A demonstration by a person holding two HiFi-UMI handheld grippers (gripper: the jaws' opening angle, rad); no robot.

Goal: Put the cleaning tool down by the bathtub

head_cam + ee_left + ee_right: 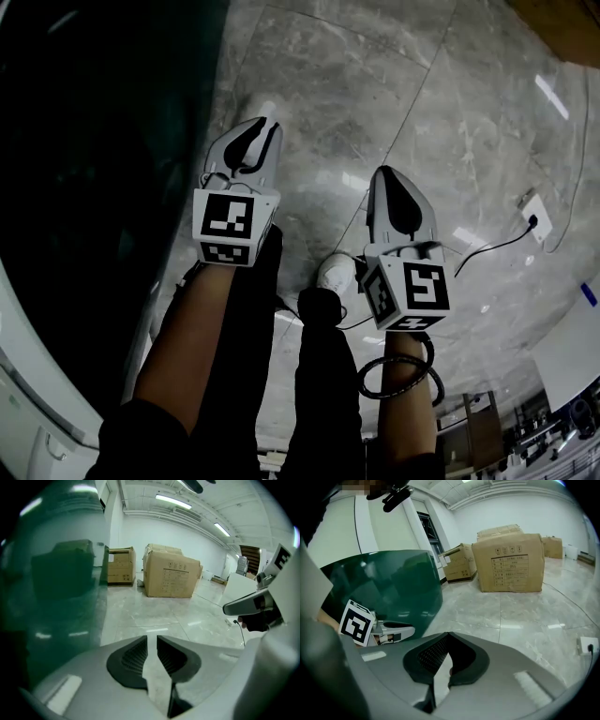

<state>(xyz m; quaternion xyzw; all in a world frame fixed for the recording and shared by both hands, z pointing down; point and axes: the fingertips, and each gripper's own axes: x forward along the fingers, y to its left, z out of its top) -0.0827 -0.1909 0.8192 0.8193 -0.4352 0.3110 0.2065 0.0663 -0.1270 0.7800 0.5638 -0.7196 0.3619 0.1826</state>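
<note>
- Underfoot, a grey marble floor (pixel 450 112) fills most of the head view.
- Along the floor's left edge stands the dark green bathtub (pixel 94 141), with a white rim at the lower left corner.
- Toward the floor's far side, brown cardboard boxes (pixel 171 576) stand grouped before a white wall.
- At the bottom edge are the person's legs (pixel 319 394) in black trousers, with one white shoe (pixel 335 274) on the floor between the grippers.
- The left gripper (pixel 152 637) hangs just beside the tub wall. Its jaws stand a narrow slot apart, and only floor shows between them.
- The right gripper (pixel 449 633) hangs over open floor, farther from the tub. Its jaw tips meet, and nothing is caught in them.
- A black loop (pixel 398 375) circles the right forearm; what it is cannot be told.
- The cleaning tool cannot be made out in any view.
- A white socket (pixel 532 222) with a dark cable lies near the floor's right edge.
</note>
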